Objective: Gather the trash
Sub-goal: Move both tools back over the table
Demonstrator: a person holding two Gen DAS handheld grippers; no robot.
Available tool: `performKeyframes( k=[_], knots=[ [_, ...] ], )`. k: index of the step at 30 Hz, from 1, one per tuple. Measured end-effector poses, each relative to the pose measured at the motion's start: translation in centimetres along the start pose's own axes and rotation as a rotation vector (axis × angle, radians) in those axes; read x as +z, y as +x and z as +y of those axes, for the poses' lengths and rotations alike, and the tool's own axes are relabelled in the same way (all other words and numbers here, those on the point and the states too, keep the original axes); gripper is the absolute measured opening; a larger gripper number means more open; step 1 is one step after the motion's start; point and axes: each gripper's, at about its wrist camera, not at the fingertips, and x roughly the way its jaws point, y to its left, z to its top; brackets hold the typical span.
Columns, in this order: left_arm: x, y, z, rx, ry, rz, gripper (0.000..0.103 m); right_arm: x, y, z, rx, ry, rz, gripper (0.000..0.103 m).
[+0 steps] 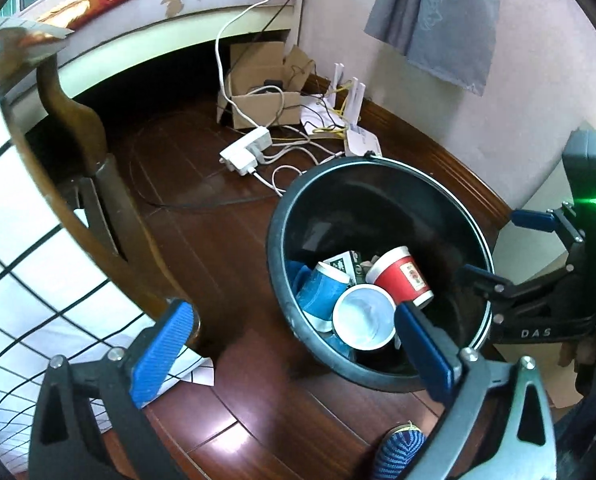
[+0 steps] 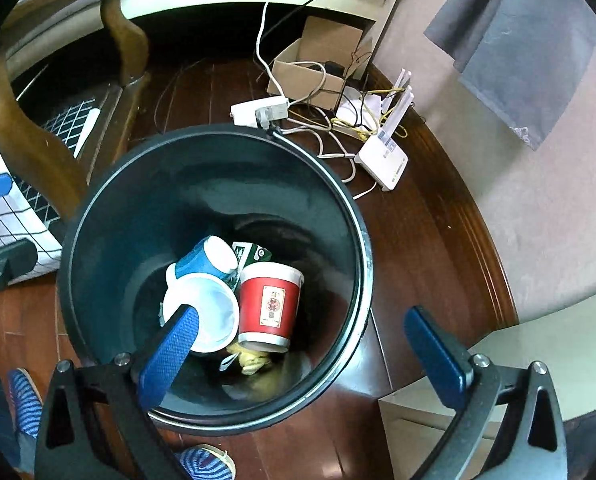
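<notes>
A black bin [image 1: 378, 164] [image 2: 138, 220] stands on the dark wood floor. Inside lie a red paper cup [image 1: 402, 276] [image 2: 270, 304], a blue cup [image 1: 322, 292] [image 2: 202, 258], a cup showing its white inside [image 1: 364, 316] [image 2: 210, 308], a green-and-white carton [image 1: 344, 262] [image 2: 250, 252] and a yellow crumpled scrap [image 2: 254, 356]. My left gripper [image 1: 294, 320] hangs open over the bin's left rim with nothing between its blue pads. My right gripper [image 2: 301, 316] is open and empty above the bin's right side; it also shows at the right edge of the left wrist view.
Behind the bin lie a white power strip [image 1: 246, 150] [image 2: 258, 110], tangled cables, a router [image 2: 382, 164] and a cardboard box [image 1: 258, 92]. A wooden chair leg [image 1: 98, 184] and checked cloth [image 1: 18, 260] stand left. A person's blue striped slipper [image 1: 398, 452] [image 2: 206, 460] is near the bin.
</notes>
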Motion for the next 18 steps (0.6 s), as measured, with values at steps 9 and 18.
performKeyframes(
  k=[9,18],
  knots=[
    [-0.7,-1.7,0.3,0.036,-0.028,-0.024,0.102,0.4,-2.0,0.5,0.003,-0.005,-0.051,0.103],
    [-0.7,-4.5,0.7,0.068,-0.043,-0.066,0.102,0.9,-5.4,1.3,0.001,-0.010,-0.127,0.103]
  ],
)
